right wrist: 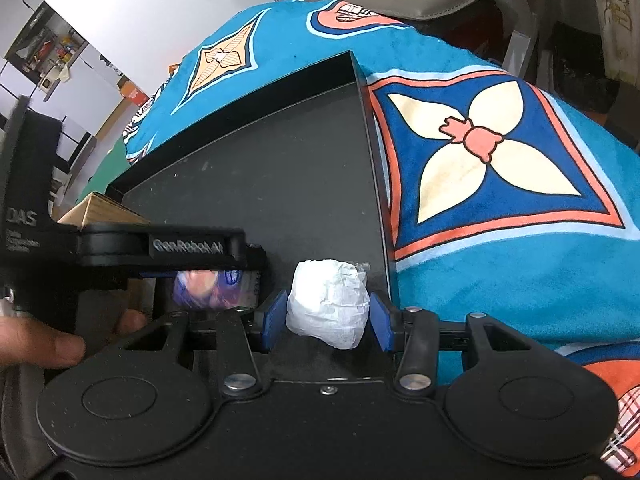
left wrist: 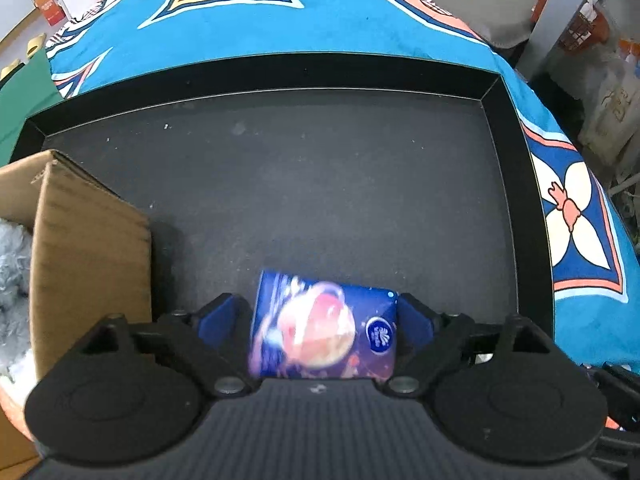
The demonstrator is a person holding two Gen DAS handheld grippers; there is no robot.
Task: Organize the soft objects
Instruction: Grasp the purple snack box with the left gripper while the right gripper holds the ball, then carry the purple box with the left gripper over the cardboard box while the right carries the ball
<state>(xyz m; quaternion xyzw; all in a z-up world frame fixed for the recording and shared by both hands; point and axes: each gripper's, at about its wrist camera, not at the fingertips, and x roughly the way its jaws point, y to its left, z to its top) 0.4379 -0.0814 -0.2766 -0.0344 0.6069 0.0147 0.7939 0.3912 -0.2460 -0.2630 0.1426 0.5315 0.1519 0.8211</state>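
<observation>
The left tongs [left wrist: 324, 312] stand wide over the near part of a black tray [left wrist: 516, 152]. A blue tissue pack [left wrist: 324, 328] sits between the blue pads, blurred; the left pad is clear of it, and the right pad is at its corner, so no grip shows. A cardboard box [left wrist: 88, 248] stands at the tray's left, grey fluff inside. The right tongs [right wrist: 328, 312] are about half open around a white crumpled wad [right wrist: 328, 304] near the tray's right wall; the pads are just beside it, and whether they press it I cannot tell. A hand [right wrist: 48, 344] holds the left tool. A blue patterned cloth [right wrist: 500, 152] covers the table.
</observation>
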